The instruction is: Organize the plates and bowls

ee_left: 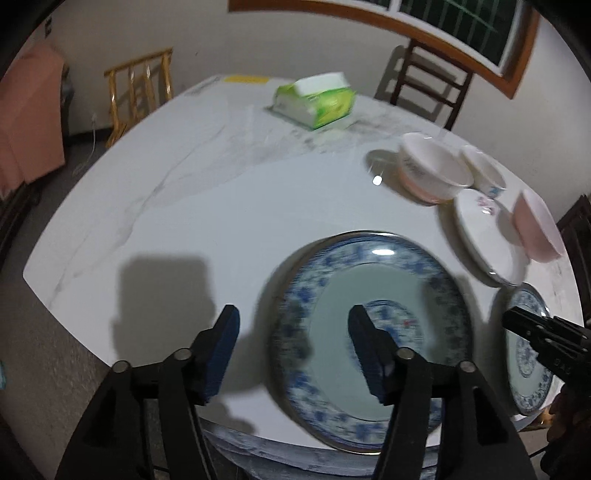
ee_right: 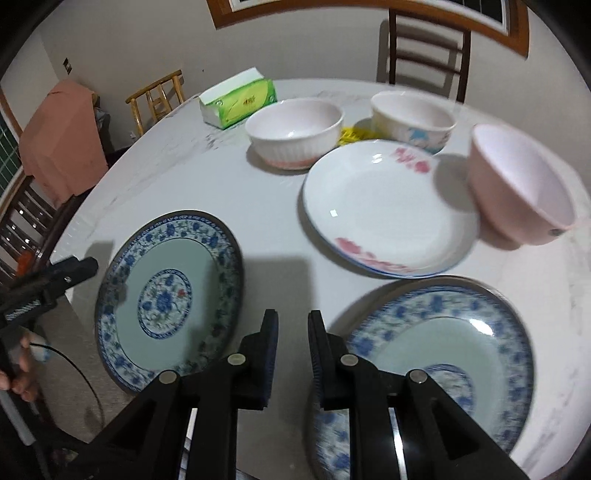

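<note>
a white marble table (ee_right: 229, 192) fills the room, wooden chairs (ee_right: 424, 48) around it, pale walls, a wood-framed window (ee_left: 461, 33) dark outside, a pink cloth (ee_right: 62, 140) draped over one chair.

**Six dishes on the table: three plates, three bowls**

Two blue-patterned plates: one (ee_right: 170, 291) at 9 o'clock, the other (ee_right: 443, 354) at 5 o'clock. One white plate with pink flowers (ee_right: 388, 210) at 1 o'clock. Three bowls at 12 to 2 o'clock: a white ribbed bowl (ee_right: 295, 133), a cream bowl with blue print (ee_right: 413, 120) and a pink bowl (ee_right: 517, 184). One green tissue pack (ee_right: 240, 98) at 11 o'clock.
</note>
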The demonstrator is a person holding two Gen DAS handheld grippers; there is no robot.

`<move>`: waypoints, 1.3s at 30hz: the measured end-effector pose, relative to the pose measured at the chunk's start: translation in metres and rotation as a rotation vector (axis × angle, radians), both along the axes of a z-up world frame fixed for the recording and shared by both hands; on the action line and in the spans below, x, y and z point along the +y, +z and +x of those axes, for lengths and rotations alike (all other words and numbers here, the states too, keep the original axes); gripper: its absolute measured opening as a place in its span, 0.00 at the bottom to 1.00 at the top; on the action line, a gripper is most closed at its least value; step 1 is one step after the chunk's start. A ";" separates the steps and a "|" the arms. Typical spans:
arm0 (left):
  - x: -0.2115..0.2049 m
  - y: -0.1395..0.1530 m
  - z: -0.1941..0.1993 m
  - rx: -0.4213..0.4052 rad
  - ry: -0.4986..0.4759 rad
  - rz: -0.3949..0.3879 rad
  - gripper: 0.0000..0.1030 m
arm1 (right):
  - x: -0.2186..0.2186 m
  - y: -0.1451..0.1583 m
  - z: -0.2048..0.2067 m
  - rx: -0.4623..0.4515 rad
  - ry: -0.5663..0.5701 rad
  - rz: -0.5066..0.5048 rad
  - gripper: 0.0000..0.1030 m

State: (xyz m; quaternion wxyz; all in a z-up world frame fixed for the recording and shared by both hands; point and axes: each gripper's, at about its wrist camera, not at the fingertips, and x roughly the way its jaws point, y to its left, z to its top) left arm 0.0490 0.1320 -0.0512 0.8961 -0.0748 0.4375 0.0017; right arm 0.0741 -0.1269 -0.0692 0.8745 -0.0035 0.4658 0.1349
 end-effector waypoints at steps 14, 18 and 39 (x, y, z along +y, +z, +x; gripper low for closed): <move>-0.127 0.015 -0.027 -0.046 -0.215 0.009 0.65 | -0.057 0.030 -0.056 -0.164 -0.083 -0.106 0.23; -0.153 0.010 -0.034 -0.045 -0.248 0.029 0.66 | -0.077 0.032 -0.068 -0.172 -0.115 -0.096 0.24; -0.195 -0.008 -0.032 0.044 -0.348 -0.116 0.69 | -0.197 0.002 -0.080 -0.040 -0.218 0.095 0.26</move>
